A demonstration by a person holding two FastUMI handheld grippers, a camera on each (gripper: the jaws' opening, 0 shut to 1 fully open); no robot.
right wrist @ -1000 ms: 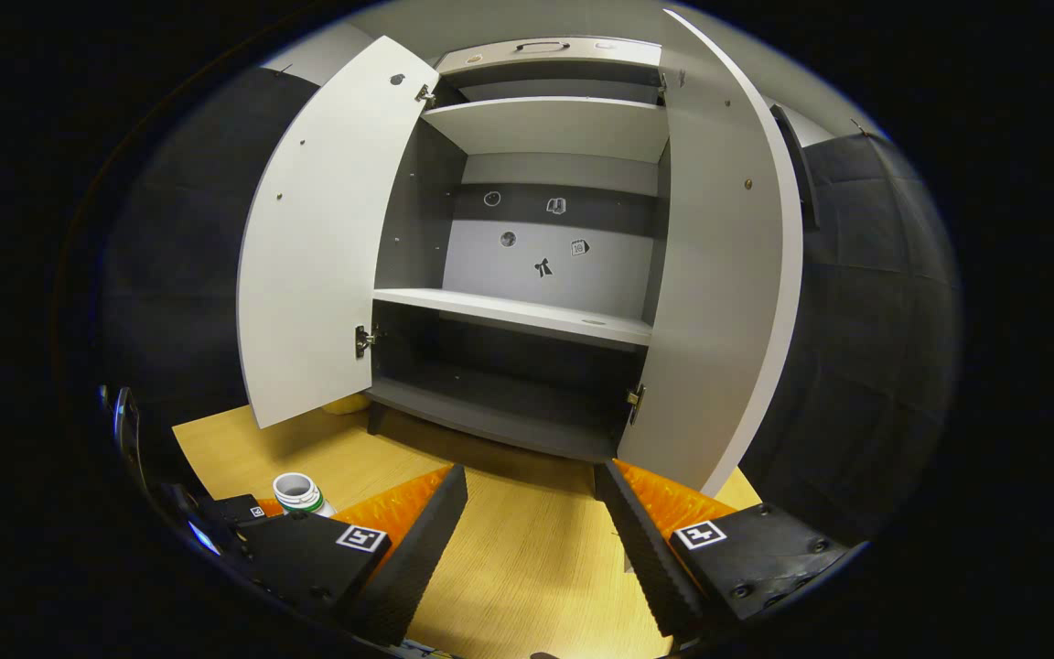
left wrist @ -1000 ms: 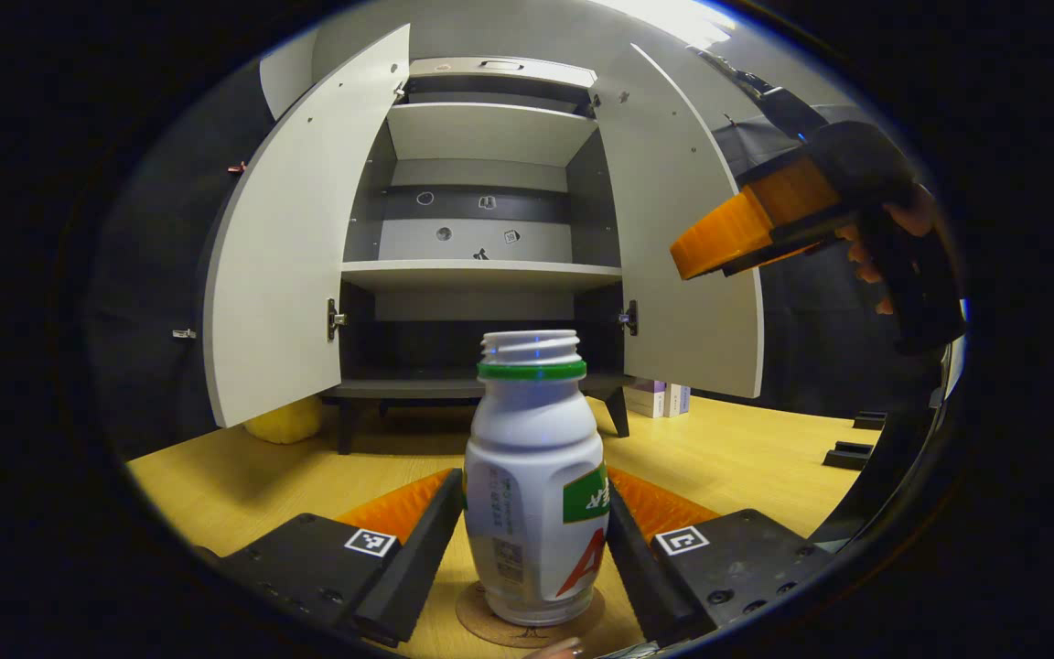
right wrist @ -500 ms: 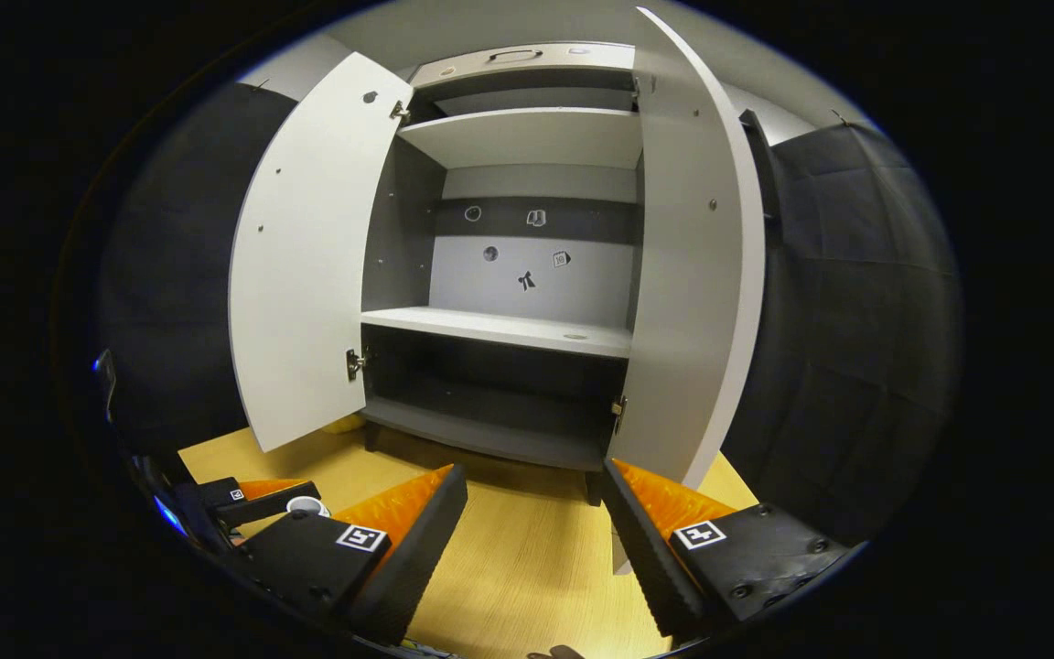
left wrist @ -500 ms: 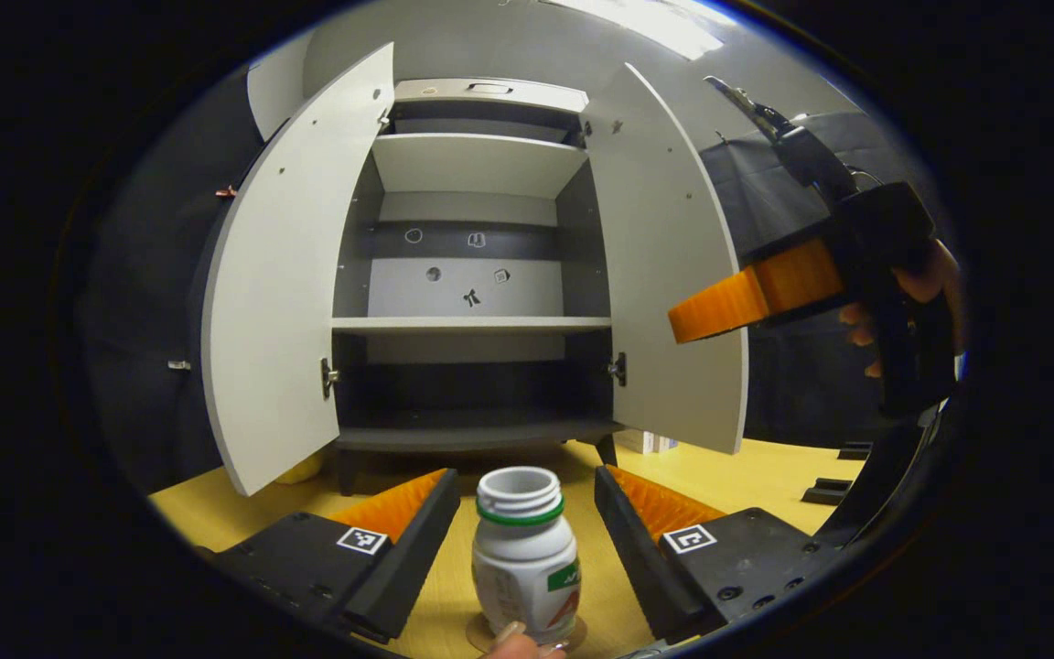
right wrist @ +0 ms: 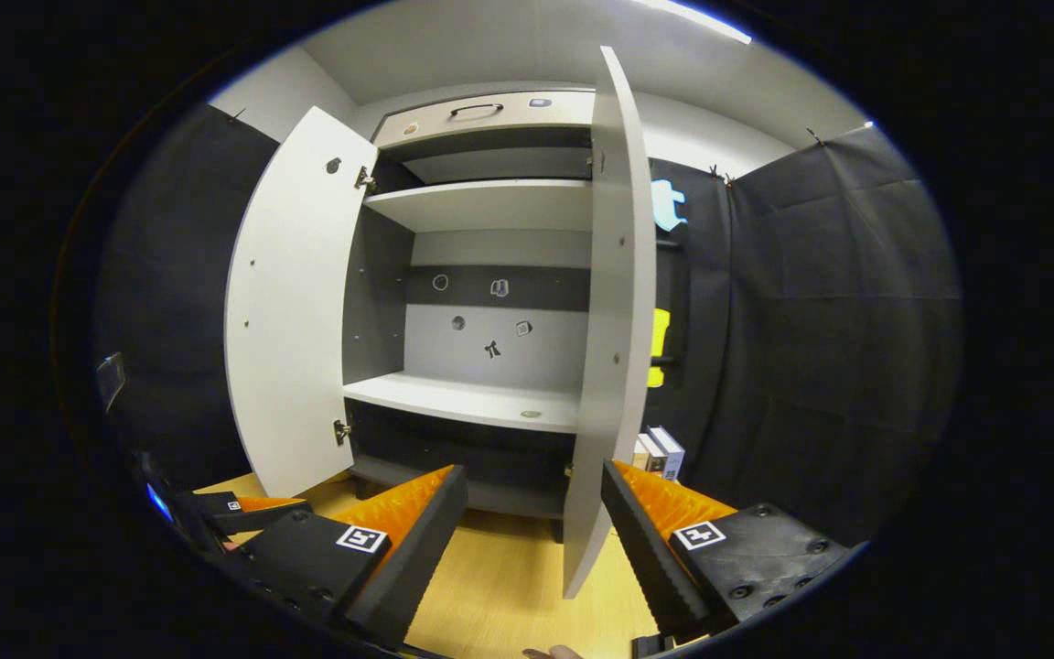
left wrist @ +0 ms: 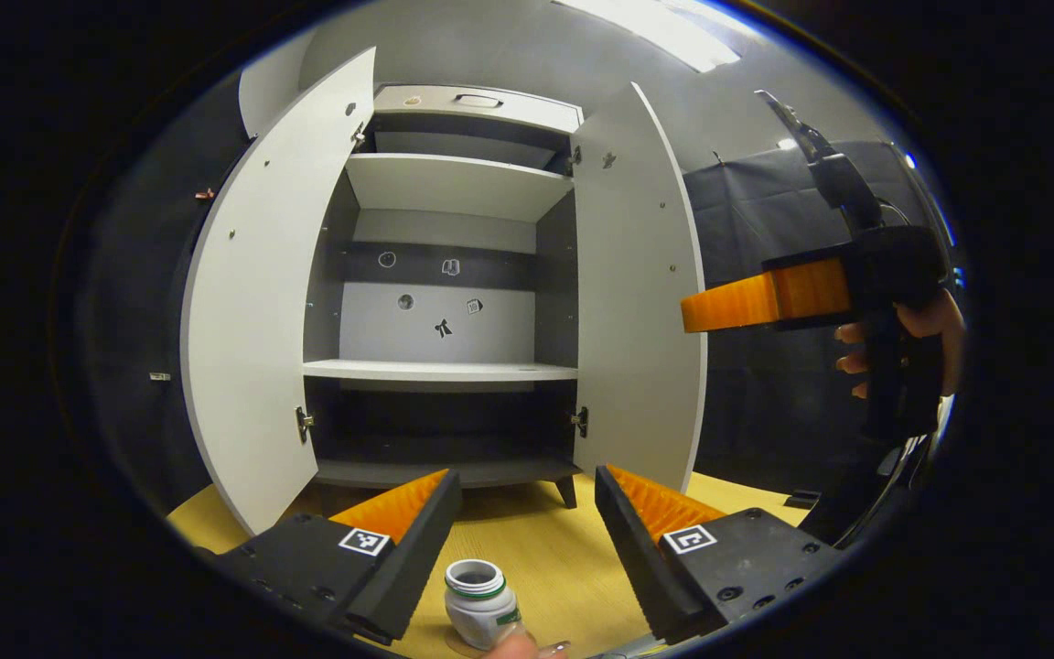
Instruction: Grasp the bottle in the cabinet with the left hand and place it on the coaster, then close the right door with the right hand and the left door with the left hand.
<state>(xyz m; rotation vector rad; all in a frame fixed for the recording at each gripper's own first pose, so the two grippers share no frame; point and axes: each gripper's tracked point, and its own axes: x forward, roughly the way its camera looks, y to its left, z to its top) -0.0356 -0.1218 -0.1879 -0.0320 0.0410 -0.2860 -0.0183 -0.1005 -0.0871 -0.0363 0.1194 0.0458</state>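
Observation:
In the left gripper view a white bottle with a green neck ring (left wrist: pixel 479 611) stands upright on the wooden table, on a round cork coaster (left wrist: pixel 456 646) of which only an edge shows. My left gripper (left wrist: pixel 527 558) is open above it and apart from it. The grey cabinet (left wrist: pixel 440 302) stands behind with its left door (left wrist: pixel 252 311) and right door (left wrist: pixel 639 302) open. My right gripper (left wrist: pixel 701 316) is held by a hand beside the right door's outer edge. In the right gripper view my right gripper (right wrist: pixel 532 535) is open, and the right door (right wrist: pixel 609 320) shows edge-on between its fingers.
The cabinet's shelves (left wrist: pixel 440 371) hold nothing, and small stickers mark its back wall. Two small boxes (right wrist: pixel 660 451) stand on the table right of the cabinet. My left gripper (right wrist: pixel 257 503) sits low at the left in the right gripper view. Black cloth walls surround the table (left wrist: pixel 545 540).
My left gripper let go of the bottle and rose away from it. My right gripper moved right, around to the right door's edge.

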